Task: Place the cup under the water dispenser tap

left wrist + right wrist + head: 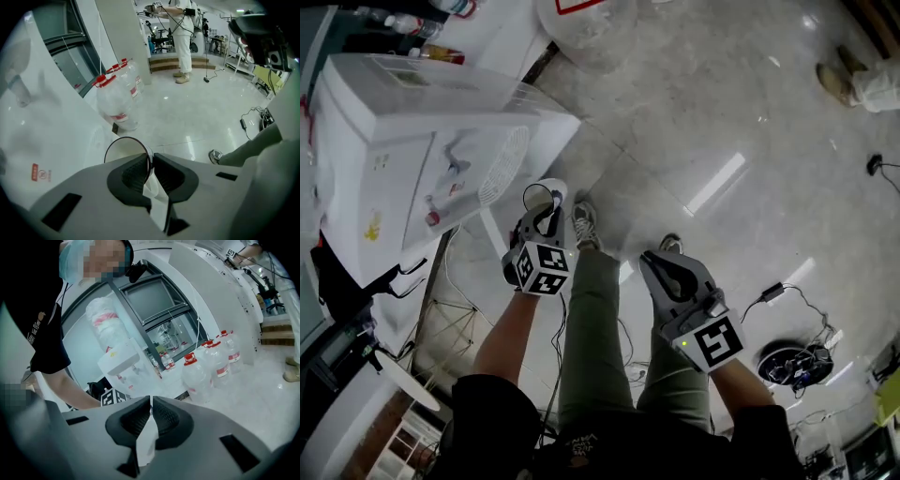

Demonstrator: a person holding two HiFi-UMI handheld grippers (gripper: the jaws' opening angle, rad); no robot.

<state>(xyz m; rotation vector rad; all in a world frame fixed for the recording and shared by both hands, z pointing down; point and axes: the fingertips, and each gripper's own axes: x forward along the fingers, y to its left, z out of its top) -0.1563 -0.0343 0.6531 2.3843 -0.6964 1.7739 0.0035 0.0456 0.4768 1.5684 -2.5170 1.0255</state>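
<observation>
We judge this to be the carrying step. The cup [124, 151] is in the air and not yet at the water dispenser [422, 155], which fills the upper left of the head view.

In the left gripper view, the left claw [151, 160] is nipped narrowly on the cup's clear wall at the rim. One jaw sits inside the cup and one outside. The round mouth shows just left of the jaws, against the dispenser's white side.

The right claw [151, 401] has its jaws closed together with nothing between them. In the head view it hangs at lower centre, over the person's leg, well apart from the dispenser.

The tap is too small for us to pick out with any certainty. The next move, as we see it, is to bring the cup round to the dispenser's front face. We would keep its mouth up, slide it in beneath the spout, and seat its base before the jaws let go. The thin wall may buckle or slip in so light a pinch.
</observation>
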